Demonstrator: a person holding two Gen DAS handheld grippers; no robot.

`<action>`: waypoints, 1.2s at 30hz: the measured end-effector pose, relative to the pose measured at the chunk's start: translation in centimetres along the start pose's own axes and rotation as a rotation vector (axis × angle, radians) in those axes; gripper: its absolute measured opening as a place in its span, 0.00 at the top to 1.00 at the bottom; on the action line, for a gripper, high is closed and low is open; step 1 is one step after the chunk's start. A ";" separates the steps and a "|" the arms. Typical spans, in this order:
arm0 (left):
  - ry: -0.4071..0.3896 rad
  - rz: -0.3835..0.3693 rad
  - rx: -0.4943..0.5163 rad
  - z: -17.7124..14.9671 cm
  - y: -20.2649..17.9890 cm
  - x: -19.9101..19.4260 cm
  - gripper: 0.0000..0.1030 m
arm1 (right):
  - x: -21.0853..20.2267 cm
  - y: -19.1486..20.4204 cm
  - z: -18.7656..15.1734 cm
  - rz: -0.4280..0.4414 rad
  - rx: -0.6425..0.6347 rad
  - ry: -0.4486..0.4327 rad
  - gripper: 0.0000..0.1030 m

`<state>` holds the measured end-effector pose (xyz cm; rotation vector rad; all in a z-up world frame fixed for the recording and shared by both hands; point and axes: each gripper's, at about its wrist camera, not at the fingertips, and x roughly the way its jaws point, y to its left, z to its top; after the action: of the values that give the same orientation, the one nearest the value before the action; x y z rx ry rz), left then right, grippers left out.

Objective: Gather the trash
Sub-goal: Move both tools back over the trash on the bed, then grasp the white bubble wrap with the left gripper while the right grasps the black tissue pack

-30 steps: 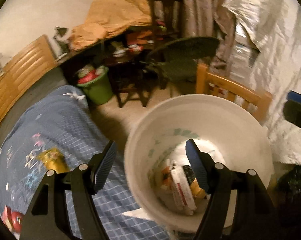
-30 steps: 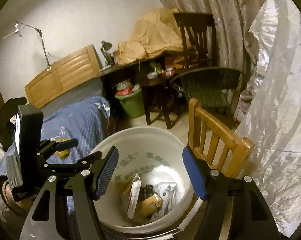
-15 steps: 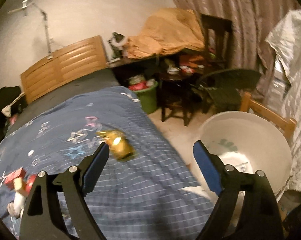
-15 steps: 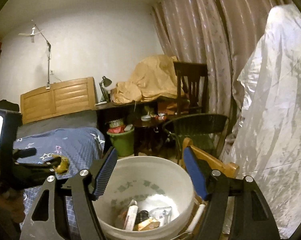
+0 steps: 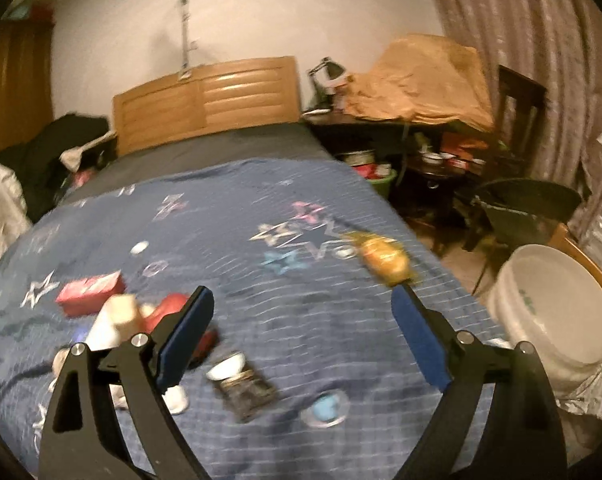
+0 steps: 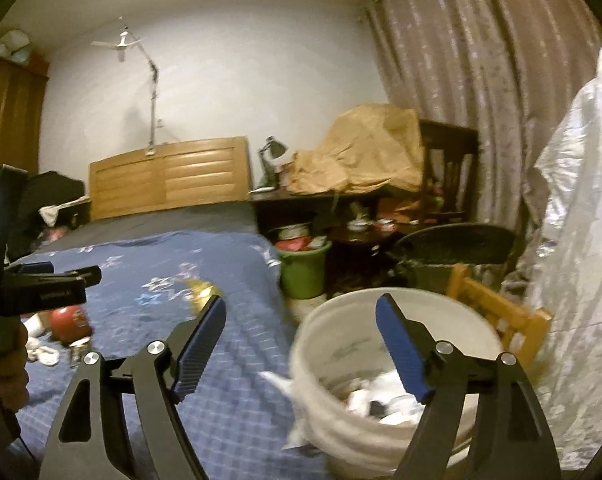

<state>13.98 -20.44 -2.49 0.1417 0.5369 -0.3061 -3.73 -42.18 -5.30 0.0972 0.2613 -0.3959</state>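
Note:
My left gripper [image 5: 303, 300] hangs over the blue star-patterned bed [image 5: 229, 216], its jaws opening with nothing between them. Litter lies on the cover: a gold wrapper [image 5: 383, 258], a dark packet [image 5: 245, 390], a red box [image 5: 89, 289], a red round thing [image 5: 169, 312] and white scraps. The white trash bucket [image 5: 553, 312] stands at the bed's right side. In the right wrist view my right gripper [image 6: 301, 308] is also opening and empty, above the edge between the bed and the white trash bucket [image 6: 333, 420], which holds several wrappers. The left gripper [image 6: 49, 284] shows at the left there.
A wooden chair [image 6: 497, 316] stands behind the bucket, with silver plastic sheeting [image 6: 573, 240] to its right. A green bin [image 6: 305, 272], a dark wicker chair [image 6: 453, 248] and a cluttered desk [image 6: 361, 196] line the far side. The wooden headboard [image 5: 205, 100] closes the bed's far end.
Both grippers swung left from above the bucket toward the bed, and their jaws spread wider. The left view now faces the littered cover; the bucket slid to the right edge.

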 end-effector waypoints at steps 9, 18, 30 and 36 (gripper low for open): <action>0.077 0.080 -0.149 -2.3 10.8 0.1 0.16 | 1.2 8.8 -1.6 0.132 -0.050 0.074 0.18; 0.261 -0.015 -0.359 -4.4 25.1 2.3 0.20 | 3.4 16.1 -3.6 0.307 -0.122 0.221 0.16; 0.362 0.016 -0.143 -4.5 25.3 7.1 0.29 | 9.9 26.5 -4.1 0.553 -0.310 0.412 0.16; 0.438 0.036 -0.109 -4.6 25.5 11.1 0.34 | 13.3 28.4 -4.7 0.566 -0.364 0.493 0.16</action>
<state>29.03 1.88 -10.90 0.1125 0.9817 -0.2097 18.18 -20.33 -12.24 -0.0925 0.7647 0.2509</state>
